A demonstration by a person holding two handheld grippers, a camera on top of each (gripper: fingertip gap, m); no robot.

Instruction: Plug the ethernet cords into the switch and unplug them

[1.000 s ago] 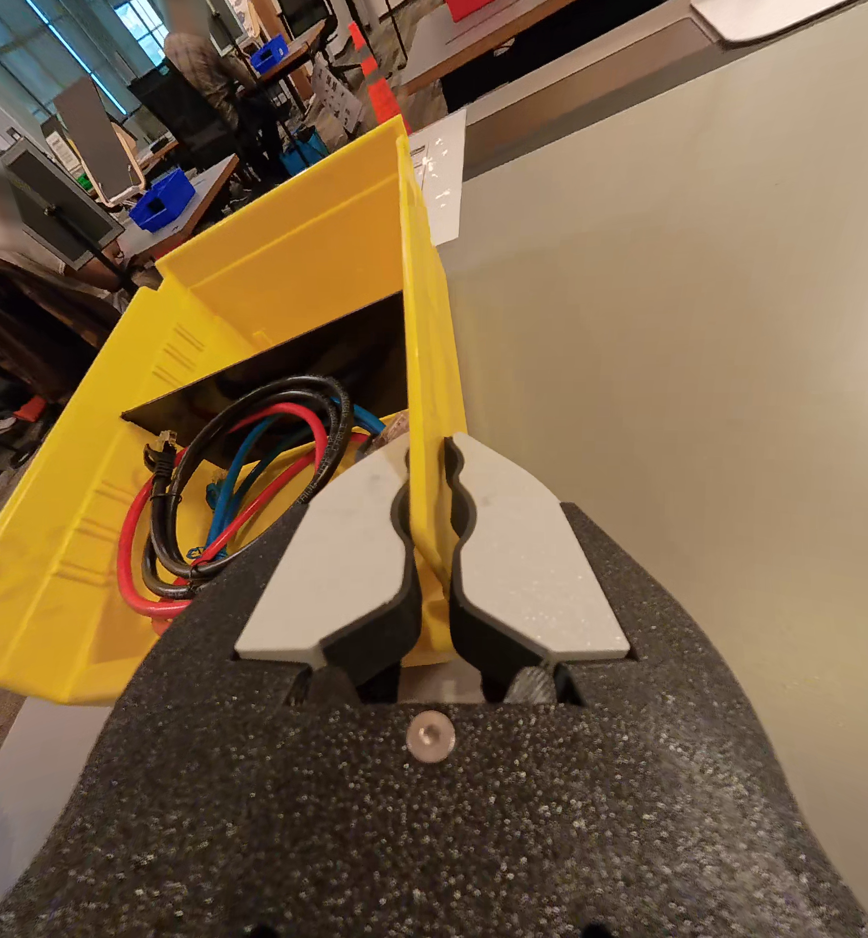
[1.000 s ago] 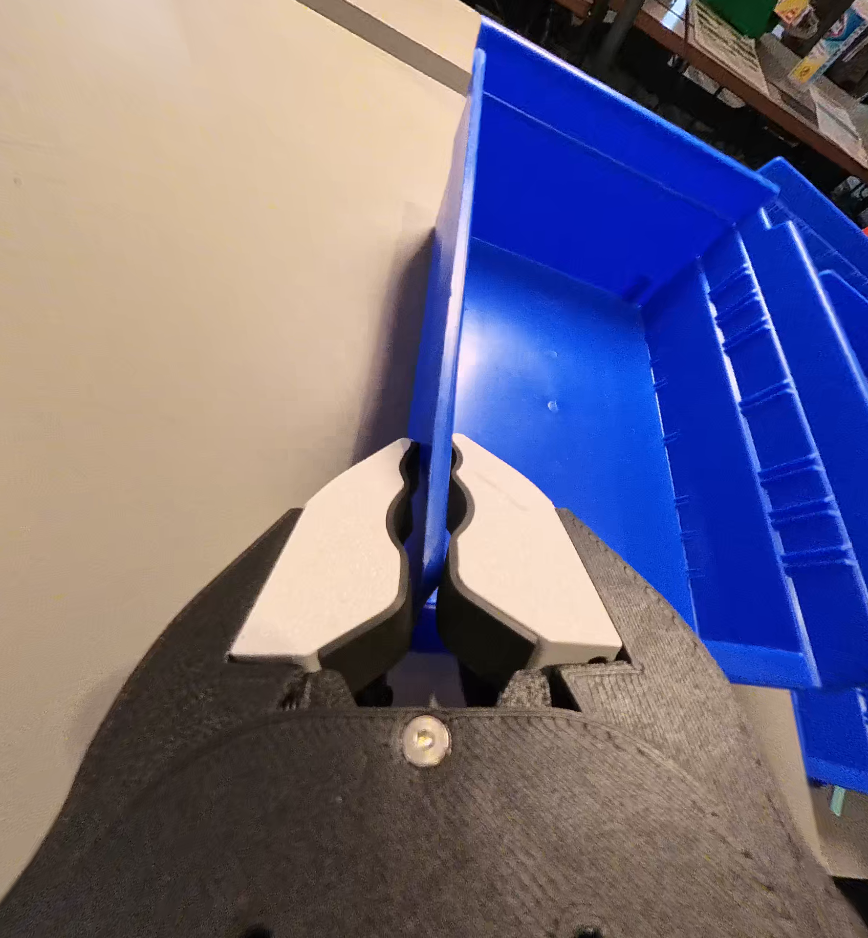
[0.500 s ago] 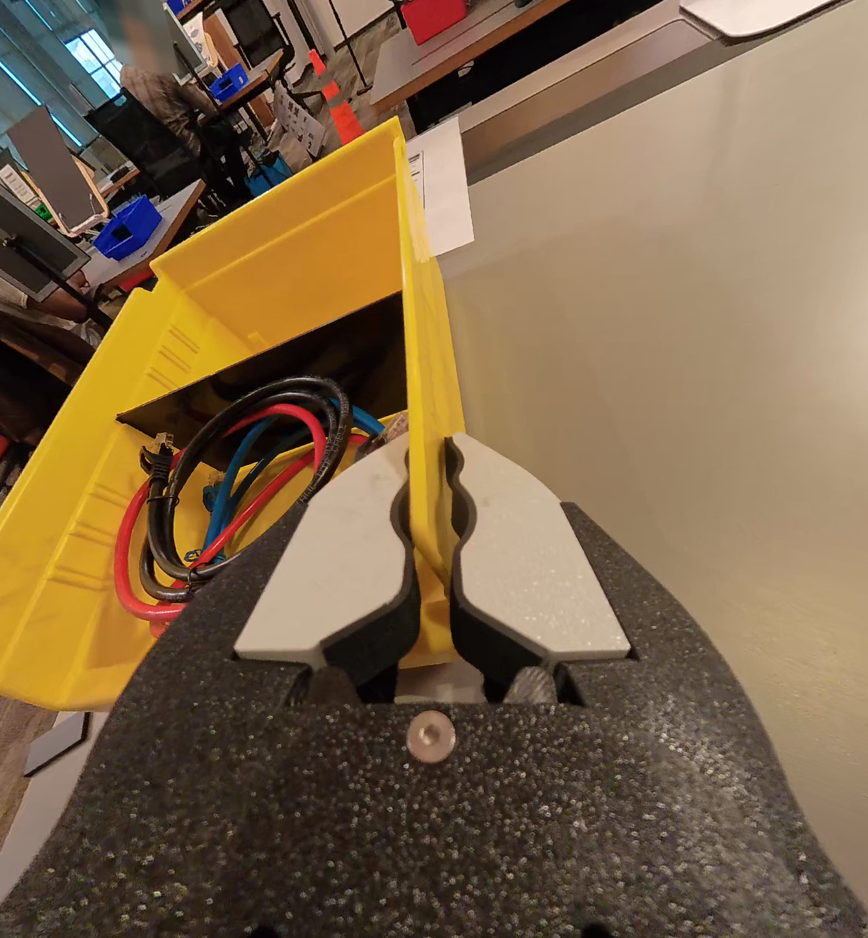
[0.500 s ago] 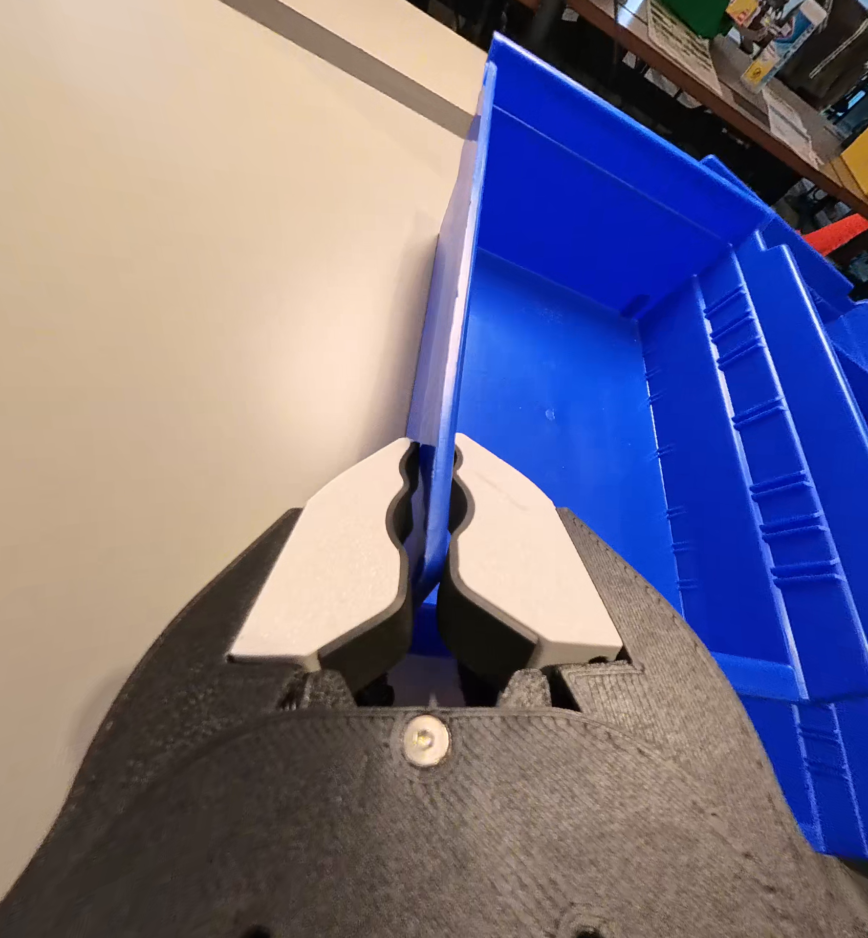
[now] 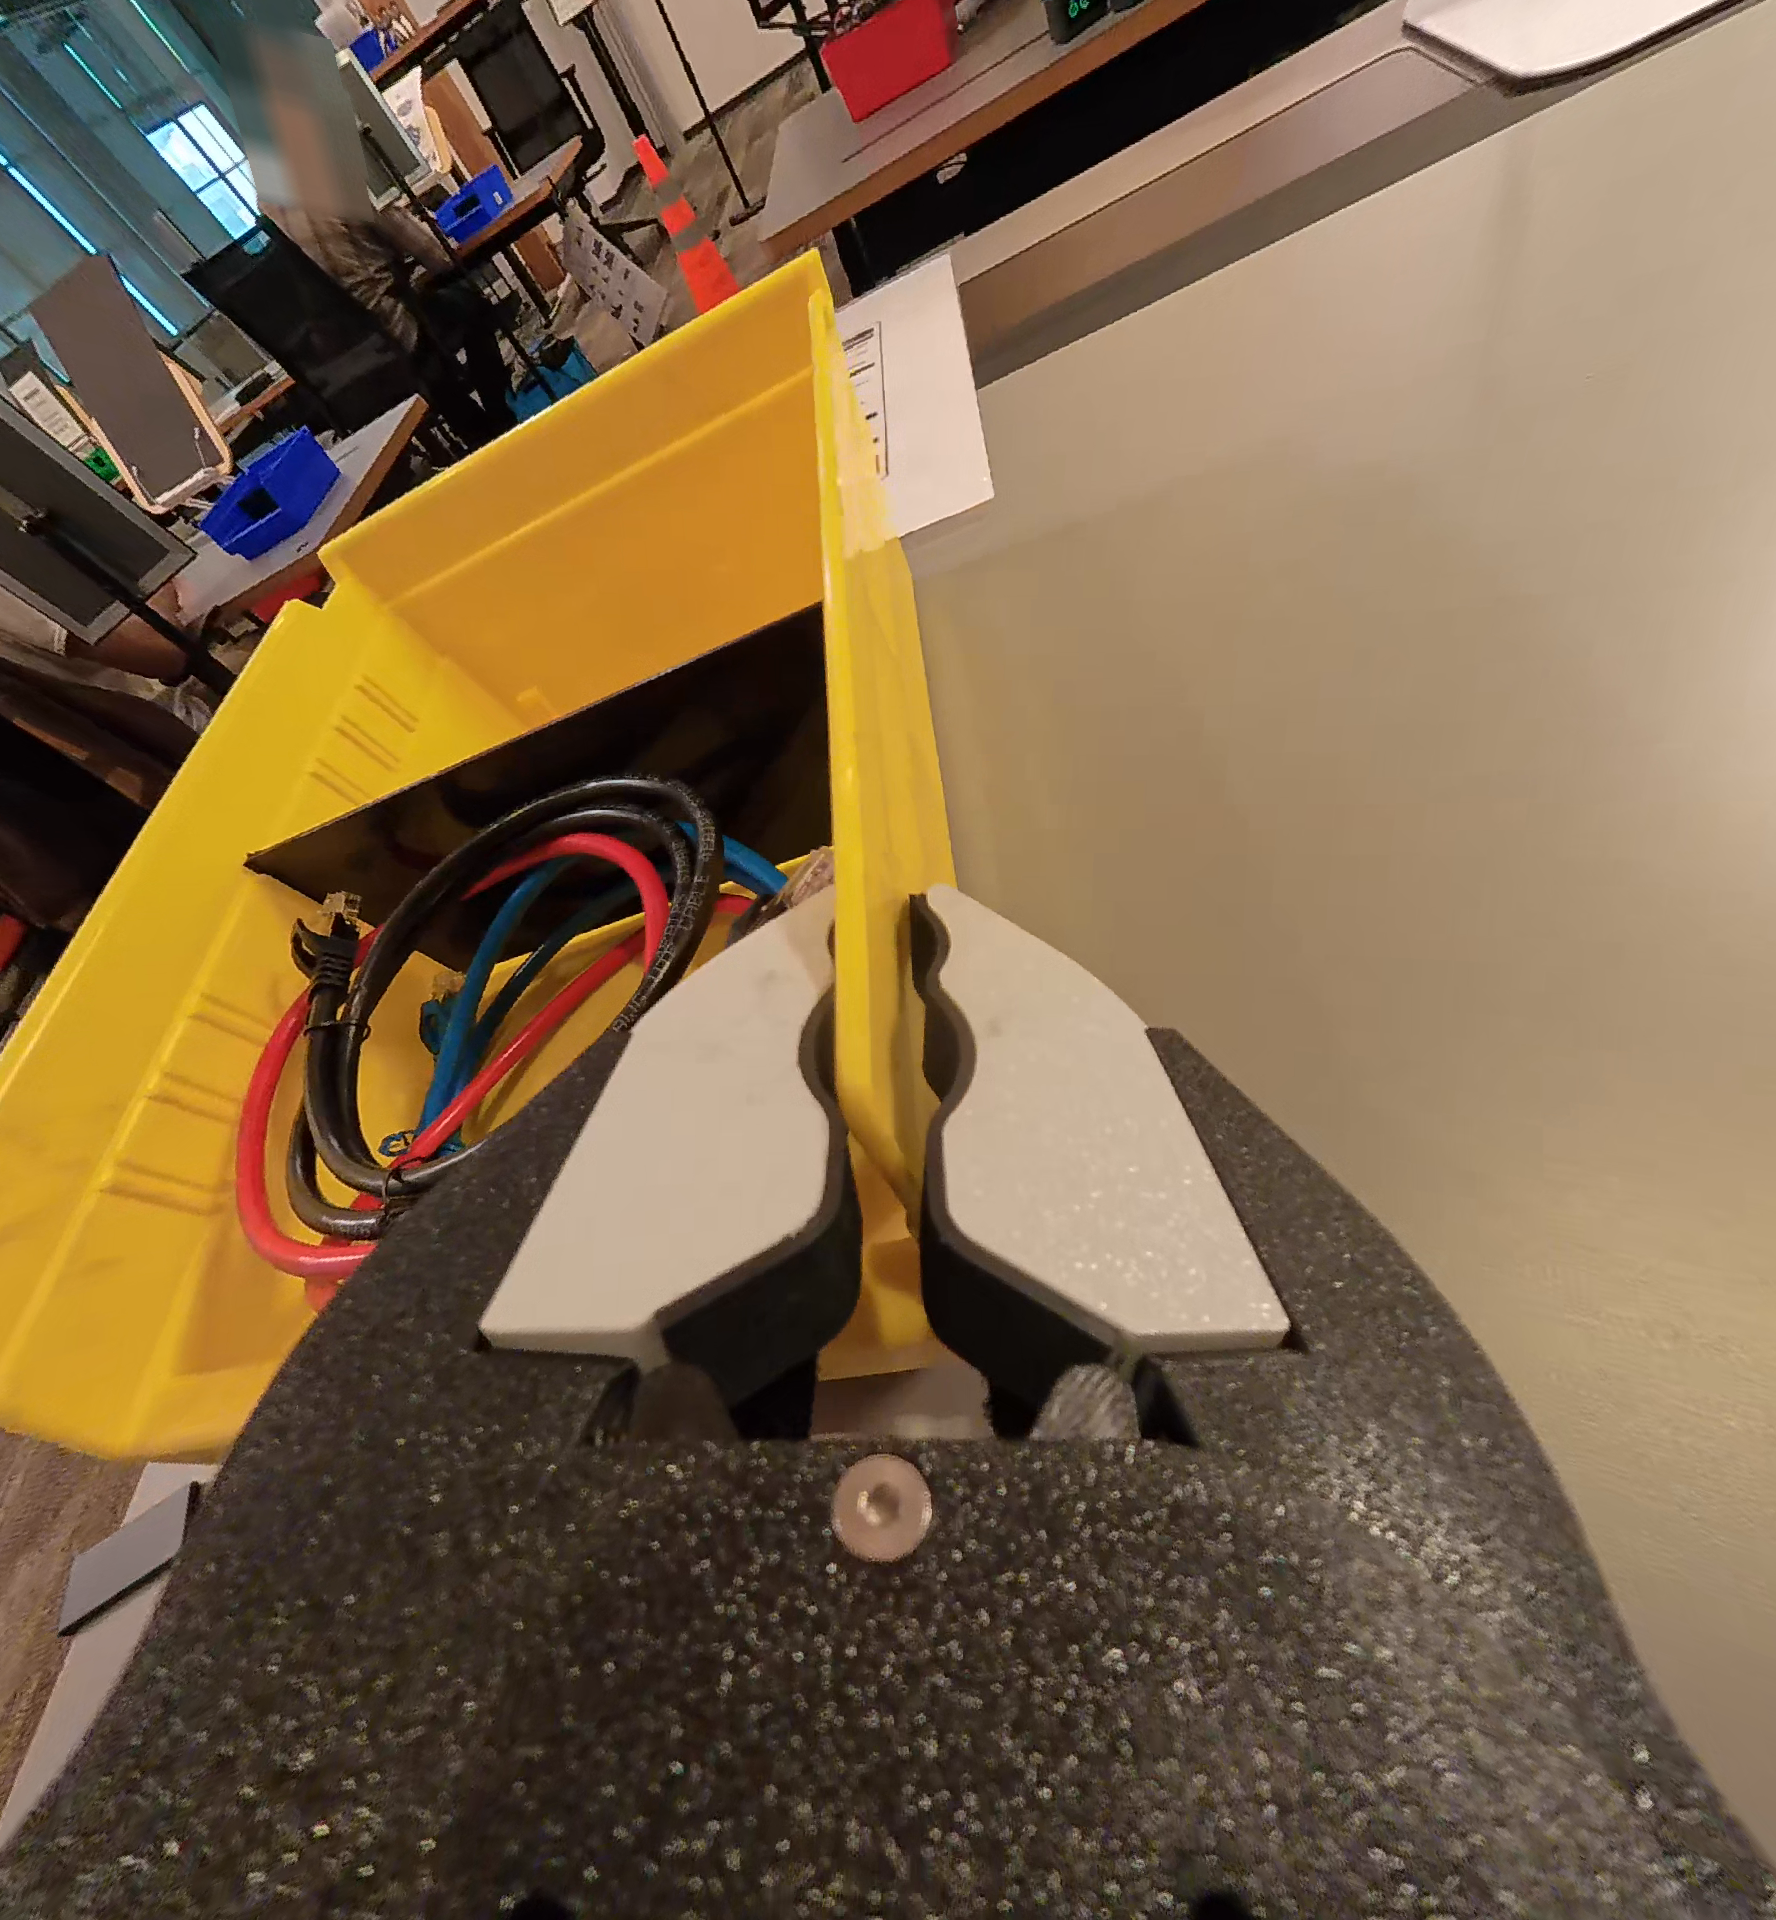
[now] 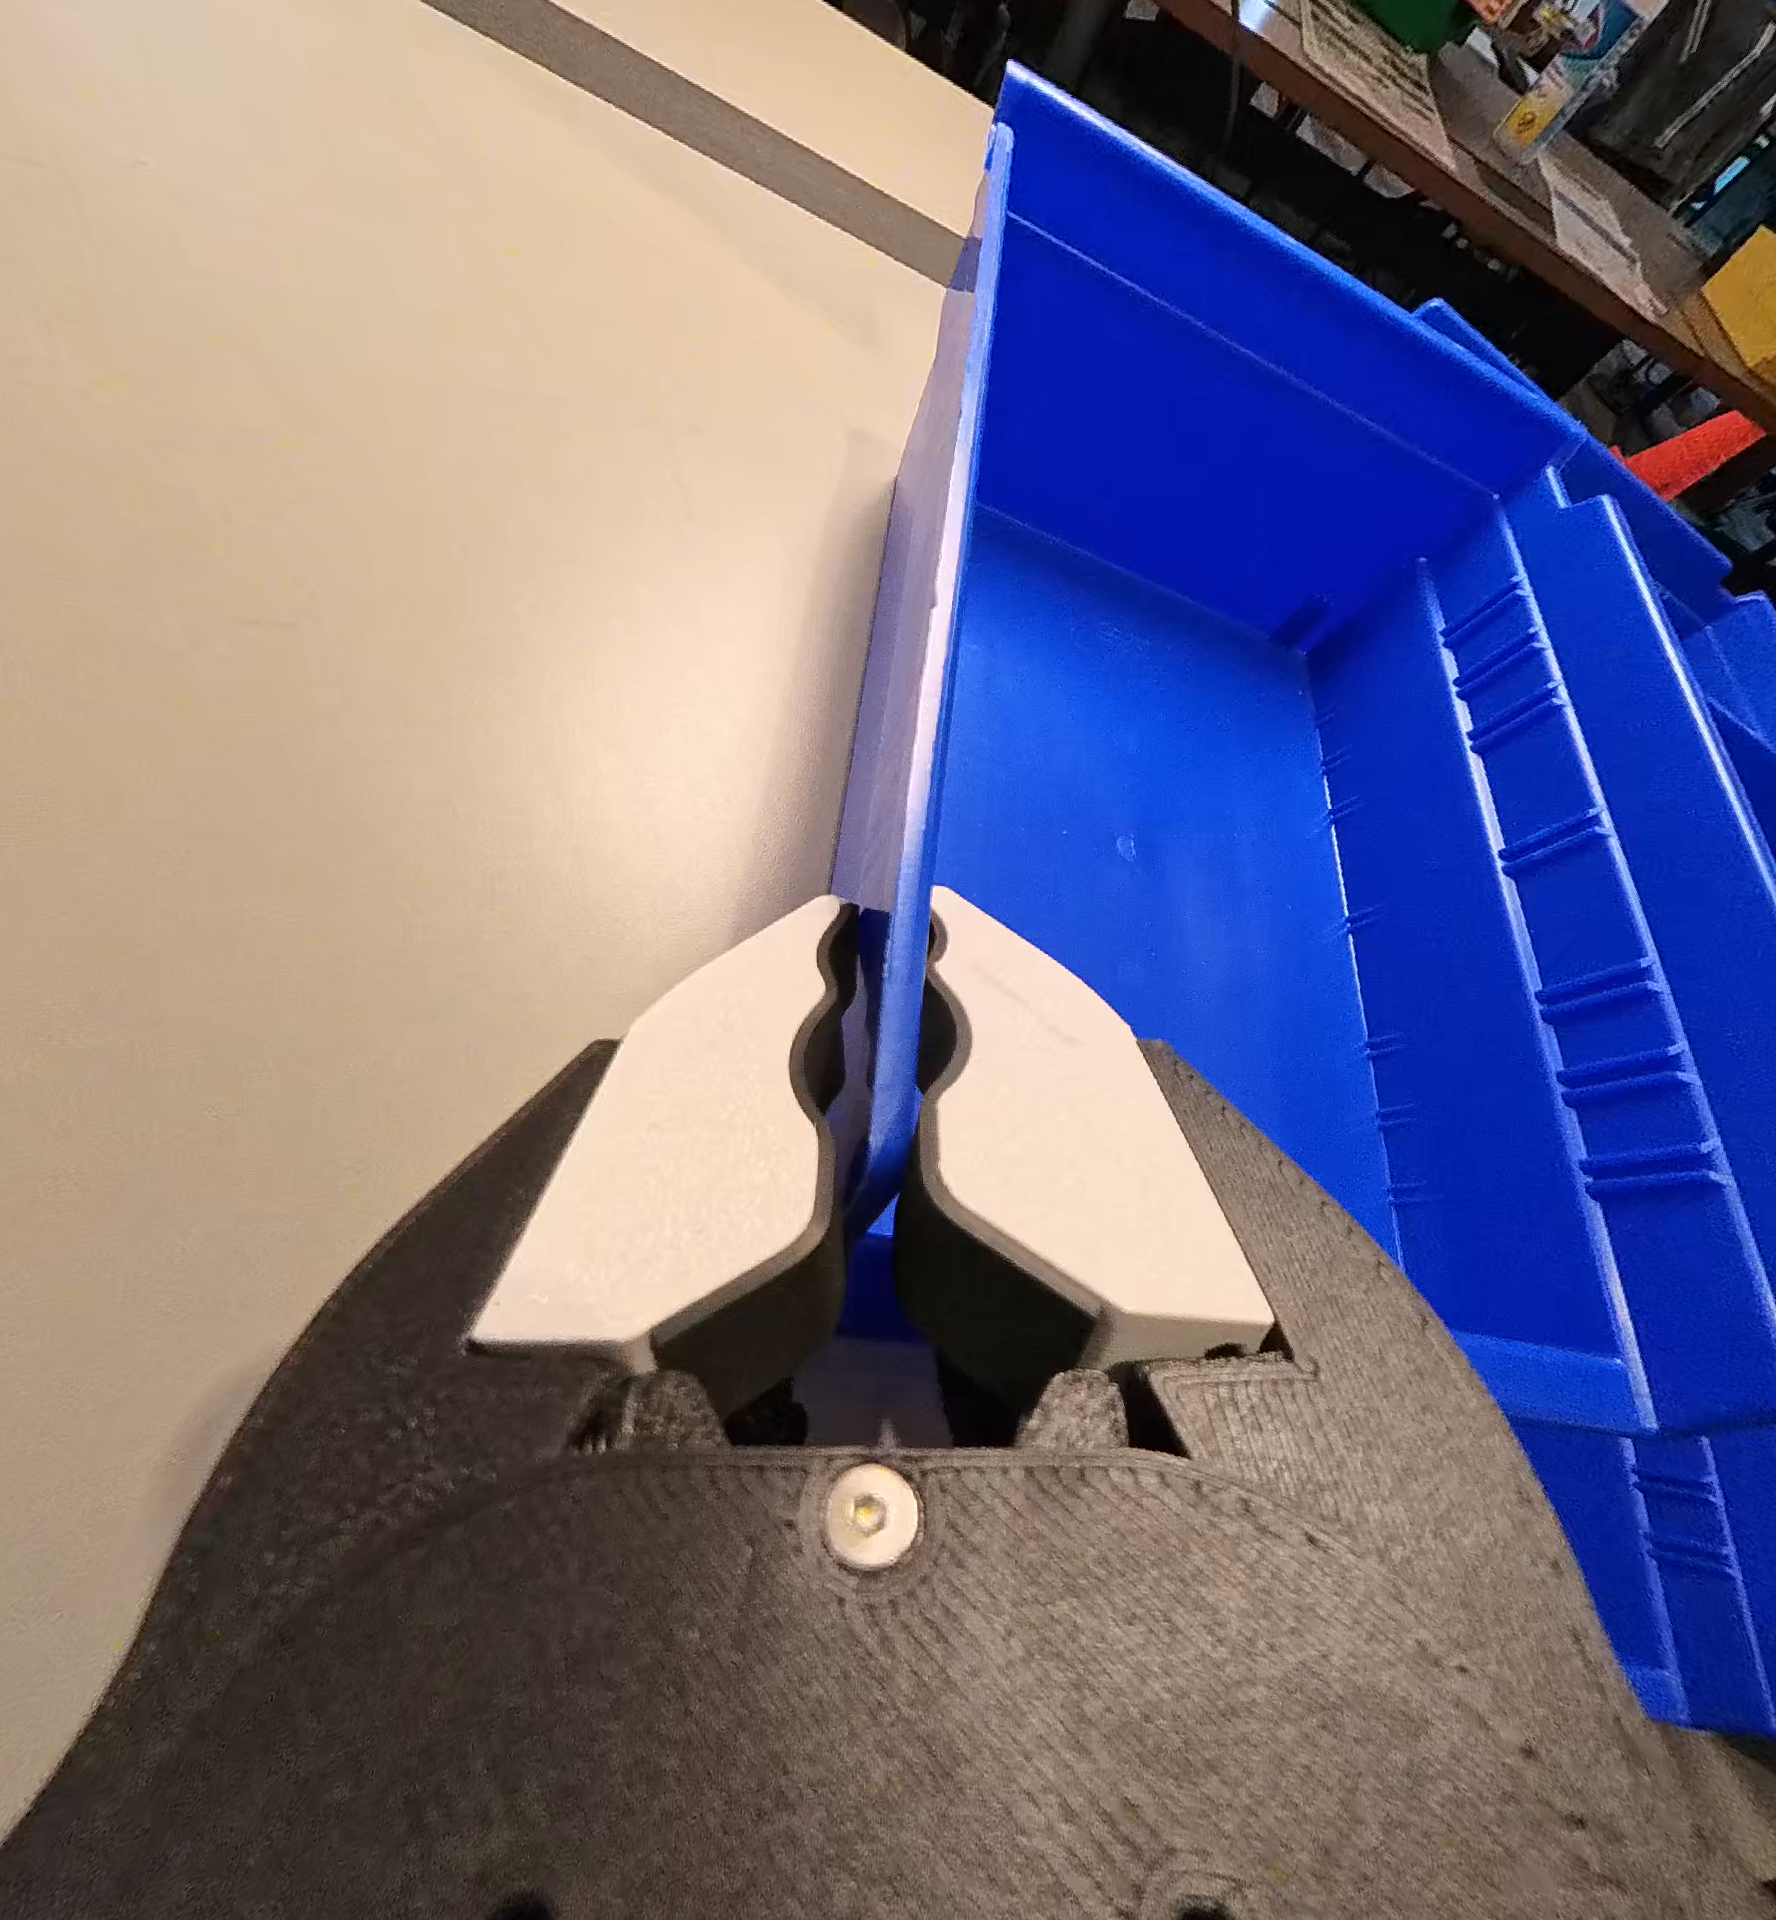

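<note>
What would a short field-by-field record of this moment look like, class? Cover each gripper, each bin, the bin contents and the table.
left gripper: shut on the right side wall of the yellow bin
right gripper: shut on the left side wall of the blue bin
yellow bin contents: coiled ethernet cords in black, red and blue, lying on a flat black device
blue bin contents: nothing visible inside
table: beige top; white sheet of paper beyond the yellow bin
cords plugged in: none, as far as visible
</note>
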